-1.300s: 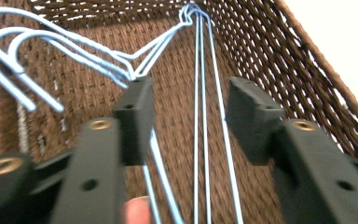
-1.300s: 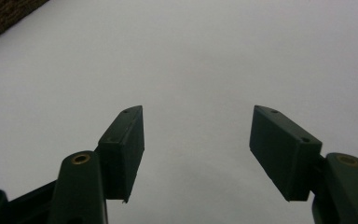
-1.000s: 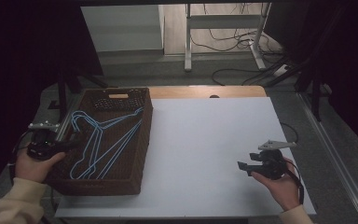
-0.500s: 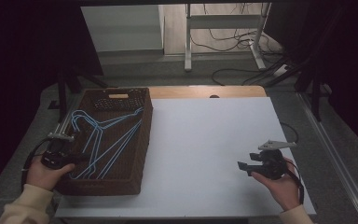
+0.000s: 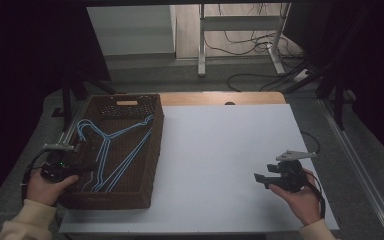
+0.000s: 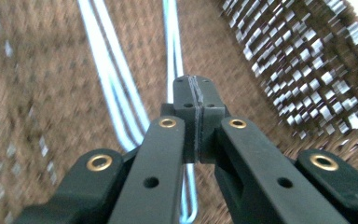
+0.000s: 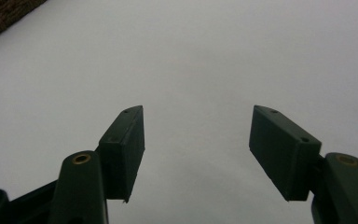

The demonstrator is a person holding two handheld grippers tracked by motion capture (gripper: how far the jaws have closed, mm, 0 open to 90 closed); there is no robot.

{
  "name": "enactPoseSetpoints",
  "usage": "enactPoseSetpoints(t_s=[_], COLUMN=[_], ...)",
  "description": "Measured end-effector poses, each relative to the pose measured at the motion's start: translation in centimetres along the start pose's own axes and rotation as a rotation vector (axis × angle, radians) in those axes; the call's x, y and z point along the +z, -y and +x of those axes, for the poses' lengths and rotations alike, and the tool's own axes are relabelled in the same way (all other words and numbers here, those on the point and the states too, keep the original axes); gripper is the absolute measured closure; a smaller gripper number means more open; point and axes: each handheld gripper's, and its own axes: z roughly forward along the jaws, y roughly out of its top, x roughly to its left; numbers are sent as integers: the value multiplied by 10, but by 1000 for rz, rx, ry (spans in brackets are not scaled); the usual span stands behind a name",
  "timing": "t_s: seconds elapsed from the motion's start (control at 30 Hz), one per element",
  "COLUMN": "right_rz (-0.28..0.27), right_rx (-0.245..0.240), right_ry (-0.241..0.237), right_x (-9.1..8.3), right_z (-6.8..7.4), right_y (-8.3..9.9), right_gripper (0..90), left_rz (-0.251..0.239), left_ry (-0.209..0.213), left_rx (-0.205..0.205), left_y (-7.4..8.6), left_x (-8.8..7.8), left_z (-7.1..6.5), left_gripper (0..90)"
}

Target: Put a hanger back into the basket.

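Observation:
A brown wicker basket (image 5: 155, 150) stands on the table's left side, with light-blue wire hangers (image 5: 115, 145) lying flat in it. My left gripper (image 5: 91, 161) reaches over the basket's left rim, low above the hangers. In the left gripper view its jaws (image 6: 196, 91) are pressed together with nothing visibly between them; blue hanger wires (image 6: 109, 74) run underneath on the woven floor. My right gripper (image 5: 261, 179) is held above the white tabletop near the front right. In the right gripper view it (image 7: 198, 135) stands open with bare table between the pads.
The white tabletop (image 5: 220, 150) stretches between the basket and my right hand. A wooden strip (image 5: 220, 98) edges the table's far side. Beyond it, cables and a metal stand (image 5: 240, 30) sit on the floor. The basket's perforated wall (image 6: 307, 60) rises beside my left gripper.
My left gripper has shifted a little to the right, from outside the basket's left edge to over its rim. The right gripper has not moved.

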Motion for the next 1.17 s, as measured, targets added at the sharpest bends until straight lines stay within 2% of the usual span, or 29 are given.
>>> enactPoseSetpoints(t_s=[0.03,0.07,0.1,0.17,0.2,0.23,0.27,0.3,0.37,0.4,0.43,0.53,0.57,0.77,1.03,1.17], right_rz=[0,0,-1,-6,-8,-11,-13,-15,-25,-28,-31,-43,-50,-79,-107,-120], right_rx=[0,0,2,-3,-5,-7,-9,-11,-22,-25,-28,-43,-46,-66,-87,-81], right_ry=[-1,-1,-2,-5,-7,-12,-15,-19,-29,-33,-36,-48,-54,-77,-90,-106], right_x=[0,0,0,0,-1,-1,-1,-2,-2,-2,-3,-4,-5,-10,-14,-13], right_z=[0,0,-1,-1,-2,-2,-2,-2,-2,-2,-2,-3,-4,-7,-7,-9], right_y=[0,0,1,1,1,1,1,1,0,0,0,0,0,-1,-2,-2], right_gripper=[362,362,361,360,359,359,358,357,355,354,353,350,350,349,344,339], left_rz=[-39,-39,-78,-116,-116,-159,-159,-190,-198,-198,-199,-195,-190,-171,-165,-174], left_ry=[16,16,34,41,41,54,54,58,84,84,93,100,97,109,113,110], left_rx=[22,22,44,62,62,77,77,94,102,102,116,134,163,201,207,194], left_y=[-5,-5,-9,-13,-13,-15,-15,-17,-19,-19,-21,-22,-21,-18,-13,-14], left_x=[1,1,3,5,5,9,9,14,21,21,29,36,43,53,55,54], left_z=[-10,-10,-21,-33,-33,-45,-45,-58,-69,-69,-80,-88,-96,-108,-111,-111], left_gripper=[887,880,870,840,802,741,666,588,452,398,351,263,252,233,219,199])
